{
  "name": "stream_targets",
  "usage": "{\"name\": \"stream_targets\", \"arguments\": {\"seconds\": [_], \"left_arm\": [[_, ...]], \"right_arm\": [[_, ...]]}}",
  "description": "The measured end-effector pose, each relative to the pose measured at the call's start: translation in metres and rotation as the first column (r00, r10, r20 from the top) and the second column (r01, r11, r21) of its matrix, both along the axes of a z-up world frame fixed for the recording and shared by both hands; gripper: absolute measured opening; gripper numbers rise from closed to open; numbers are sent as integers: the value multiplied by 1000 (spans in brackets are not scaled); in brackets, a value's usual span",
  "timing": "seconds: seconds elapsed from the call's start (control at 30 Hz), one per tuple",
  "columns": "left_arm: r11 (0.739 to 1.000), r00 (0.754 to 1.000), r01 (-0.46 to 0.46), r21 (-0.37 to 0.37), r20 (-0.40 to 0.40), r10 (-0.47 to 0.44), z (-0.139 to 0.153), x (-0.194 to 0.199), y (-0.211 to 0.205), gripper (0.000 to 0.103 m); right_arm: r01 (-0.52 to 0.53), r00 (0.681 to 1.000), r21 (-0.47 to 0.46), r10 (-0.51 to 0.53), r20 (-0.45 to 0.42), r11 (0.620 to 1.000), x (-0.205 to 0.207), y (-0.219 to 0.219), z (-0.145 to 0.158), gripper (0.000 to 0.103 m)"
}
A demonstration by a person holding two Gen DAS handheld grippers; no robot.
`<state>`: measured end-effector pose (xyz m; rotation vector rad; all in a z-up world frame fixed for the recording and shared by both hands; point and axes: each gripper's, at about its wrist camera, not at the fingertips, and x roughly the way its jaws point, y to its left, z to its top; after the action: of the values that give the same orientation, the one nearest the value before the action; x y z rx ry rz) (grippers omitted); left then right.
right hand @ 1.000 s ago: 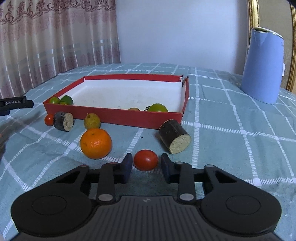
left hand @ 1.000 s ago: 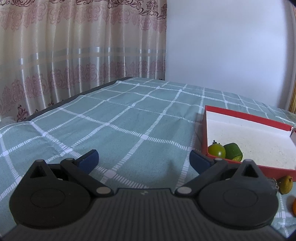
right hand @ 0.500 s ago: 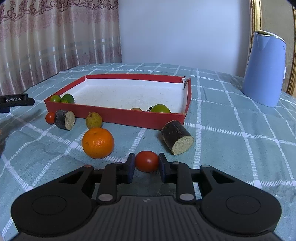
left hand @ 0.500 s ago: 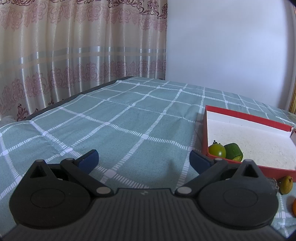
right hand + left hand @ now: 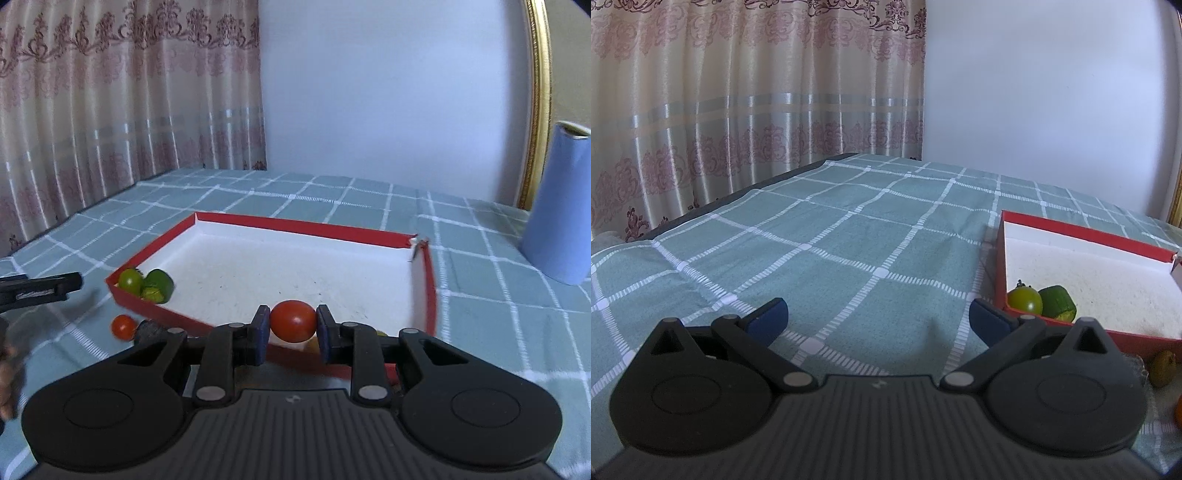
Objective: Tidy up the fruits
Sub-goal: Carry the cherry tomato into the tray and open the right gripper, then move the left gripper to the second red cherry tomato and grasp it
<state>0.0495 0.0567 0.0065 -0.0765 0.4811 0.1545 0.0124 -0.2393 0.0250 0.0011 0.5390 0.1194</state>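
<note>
My right gripper [image 5: 291,323] is shut on a red tomato [image 5: 293,320] and holds it in the air over the near edge of the red box [image 5: 295,226]. The box has a white floor and holds a green tomato [image 5: 130,279] and a green fruit piece [image 5: 159,284] in its near left corner. A second red tomato [image 5: 123,326] and a dark chunk [image 5: 149,330] lie on the cloth outside the box. My left gripper [image 5: 877,319] is open and empty over the cloth, left of the box [image 5: 1082,232], where the green tomato [image 5: 1025,301] also shows.
A tall blue container [image 5: 559,206] stands on the right of the checked green cloth [image 5: 498,314]. A yellowish fruit [image 5: 1162,368] and an orange [image 5: 1178,411] lie by the box's near side. Curtains hang behind the bed's far left edge.
My right gripper closed on the red tomato and lifted it off the cloth, moving forward to the box's near edge. The left gripper has not moved.
</note>
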Motion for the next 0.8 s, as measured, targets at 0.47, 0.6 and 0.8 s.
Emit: {"name": "stream_targets", "arguments": {"seconds": [0.47,0.6,0.8], "left_arm": [[1000,1000,-11,12,3,11,2,-1,-1,103],[1000,1000,-6,15,7,5,2,-1,-2,103],[992,992,125,24,19,-126,3,-6,-9,103]], "right_arm": [[62,998,54,-62,-4,997,13,-14,-8,33],[68,997,121,-72,27,990,-13,-30,-1,34],[85,994,109,-91,55,990,-68,-50,-12,60]]}}
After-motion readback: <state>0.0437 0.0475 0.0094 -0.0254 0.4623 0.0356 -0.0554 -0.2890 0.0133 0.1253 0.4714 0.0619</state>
